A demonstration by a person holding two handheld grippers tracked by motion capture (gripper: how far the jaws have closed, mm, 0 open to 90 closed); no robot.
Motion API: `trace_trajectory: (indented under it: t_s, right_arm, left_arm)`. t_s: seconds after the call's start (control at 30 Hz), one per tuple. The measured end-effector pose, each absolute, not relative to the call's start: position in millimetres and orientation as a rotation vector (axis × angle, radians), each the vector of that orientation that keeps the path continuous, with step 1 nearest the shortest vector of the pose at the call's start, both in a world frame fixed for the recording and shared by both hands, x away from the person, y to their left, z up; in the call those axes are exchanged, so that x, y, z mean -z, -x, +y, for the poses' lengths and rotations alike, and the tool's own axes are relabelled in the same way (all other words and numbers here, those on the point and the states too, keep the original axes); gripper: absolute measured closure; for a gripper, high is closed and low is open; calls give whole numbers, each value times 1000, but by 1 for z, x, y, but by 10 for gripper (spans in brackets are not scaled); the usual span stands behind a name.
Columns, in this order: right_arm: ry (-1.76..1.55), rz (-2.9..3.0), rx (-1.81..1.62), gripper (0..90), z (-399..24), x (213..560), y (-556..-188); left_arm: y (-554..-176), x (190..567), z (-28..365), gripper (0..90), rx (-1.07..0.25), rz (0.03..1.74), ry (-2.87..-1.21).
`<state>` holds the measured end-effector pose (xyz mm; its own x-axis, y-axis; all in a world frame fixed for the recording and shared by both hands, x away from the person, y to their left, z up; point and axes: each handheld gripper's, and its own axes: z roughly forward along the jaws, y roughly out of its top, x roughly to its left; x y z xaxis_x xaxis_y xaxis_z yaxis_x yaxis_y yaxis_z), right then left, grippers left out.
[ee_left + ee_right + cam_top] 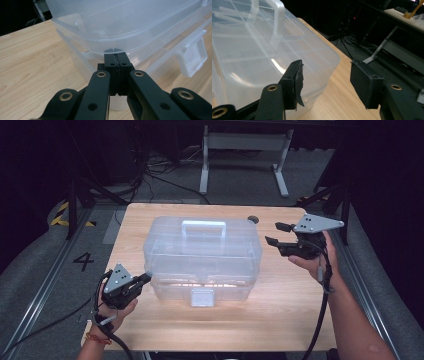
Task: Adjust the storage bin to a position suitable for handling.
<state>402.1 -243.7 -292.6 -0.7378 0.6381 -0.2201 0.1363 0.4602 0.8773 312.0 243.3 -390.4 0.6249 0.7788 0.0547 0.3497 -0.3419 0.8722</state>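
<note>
Item: 1 clear plastic storage box [202, 257], rectangular with rounded corners, translucent, glossy, lid closed; moulded carry handle [203, 226] on the lid, frosted square latch [202, 297] on the near wall. It stood on a pale wood-grain surface [280, 320], smooth and matte.

Left gripper [143, 279]: black fingers [117, 62] pressed together, ribbed pads meeting, tips touching the box's near-left corner just under the lid rim; whether a thin lip lay pinched between them could not be made out.

Right gripper [277, 234]: fingers [294, 82] apart, nothing between them, beside the box's right end, not touching it; the pad on 1 finger looked frayed.

Box contents blurred by the frosted walls; inner dividers faintly visible.
</note>
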Motion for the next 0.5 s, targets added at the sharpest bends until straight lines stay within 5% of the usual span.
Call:
trace_trajectory:
  t_s: [0.5]
  right_arm:
    - [-652, 2214, -1223, 416, -258, 354, -391]
  left_arm:
    - [-318, 377, 242, 897, -621, 878, -1908]
